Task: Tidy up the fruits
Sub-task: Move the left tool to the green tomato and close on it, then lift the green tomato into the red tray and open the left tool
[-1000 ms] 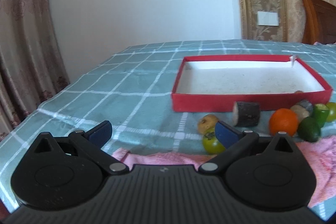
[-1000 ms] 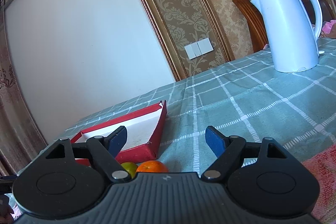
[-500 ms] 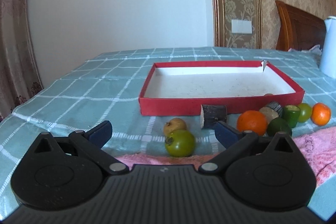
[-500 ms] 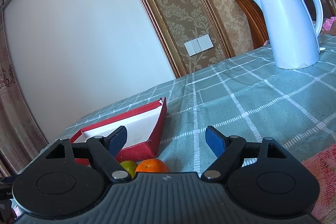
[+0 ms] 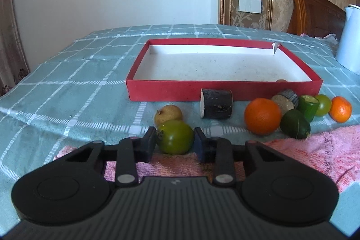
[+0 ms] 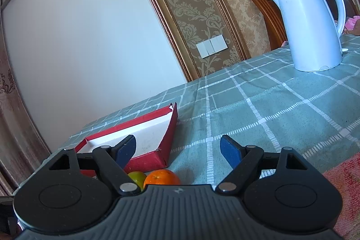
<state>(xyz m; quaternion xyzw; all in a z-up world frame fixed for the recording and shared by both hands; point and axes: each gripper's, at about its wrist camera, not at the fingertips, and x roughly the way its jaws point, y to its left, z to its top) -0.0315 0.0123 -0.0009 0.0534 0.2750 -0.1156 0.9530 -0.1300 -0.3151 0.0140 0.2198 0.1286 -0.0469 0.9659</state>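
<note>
**Green fruit gripped, tray ahead**

Left wrist: left gripper clamped on green fruit at the towel edge; red tray straight ahead, beyond.

Right wrist: right gripper jaws apart, empty; orange just below; tray ahead-left.

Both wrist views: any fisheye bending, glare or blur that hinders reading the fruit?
Left wrist view: sharp, evenly lit; tablecloth grid bows, green fruit between the left gripper pads reads clearly. Right wrist view: gilt wall frame curves strongly, kettle rim glares, orange half hidden.
</note>
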